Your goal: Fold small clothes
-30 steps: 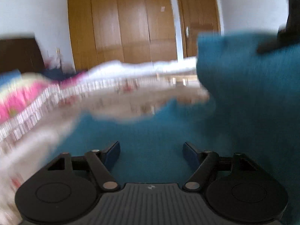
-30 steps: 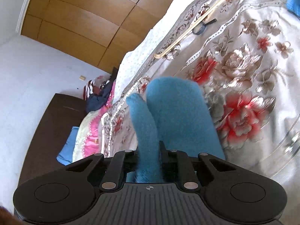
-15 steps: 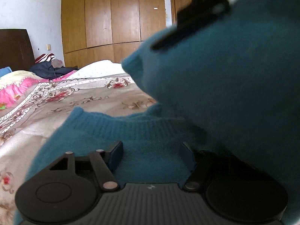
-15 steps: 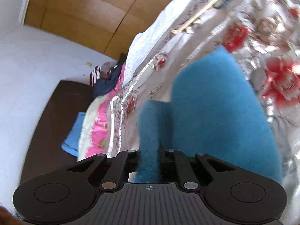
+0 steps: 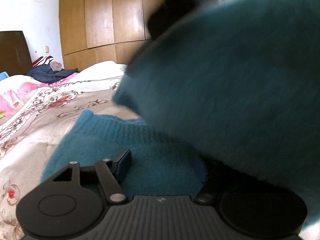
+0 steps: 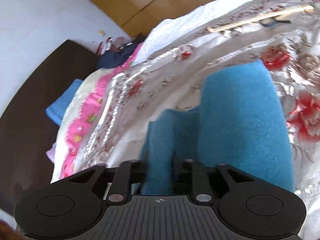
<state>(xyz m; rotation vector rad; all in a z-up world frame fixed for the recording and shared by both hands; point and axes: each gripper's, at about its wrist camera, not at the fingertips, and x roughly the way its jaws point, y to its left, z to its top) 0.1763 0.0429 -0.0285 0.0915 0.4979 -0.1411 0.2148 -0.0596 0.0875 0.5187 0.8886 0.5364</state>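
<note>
Left wrist view
- Left gripper [image 5: 162,160]: its two fingers stand wide apart. Only the left finger [image 5: 124,164] shows well. The right one is in shadow under the cloth.
- Blue sweater [image 5: 112,138]: a fuzzy blue knit. Part of it lies flat on the bed, under and between the fingers. The pads do not press on it.
- Lifted part: a big flap of the same blue knit hangs in the air on the right side. It is blurry and fills much of the picture.
- Bed cover [image 5: 40,110]: pale with red flowers. The sweater lies on it.
- Far end: brown wooden closet doors [image 5: 104,20] and a pile of dark clothes [image 5: 50,73] by the dark headboard.

Right wrist view
- Right gripper [image 6: 159,172]: a fold of the blue sweater [image 6: 240,120] sits between its fingers. The jaws have just been opening, and it is hard to tell if the pads press on the cloth now.
- Where the sweater is: it runs from the fingers out over the flowered bed cover [image 6: 306,76].
- Wooden stick [image 6: 260,19]: long and thin, it lies far off on the bed.
- Blue folded cloth [image 6: 64,102]: it lies near the dark headboard [image 6: 30,120], well apart from the sweater.
</note>
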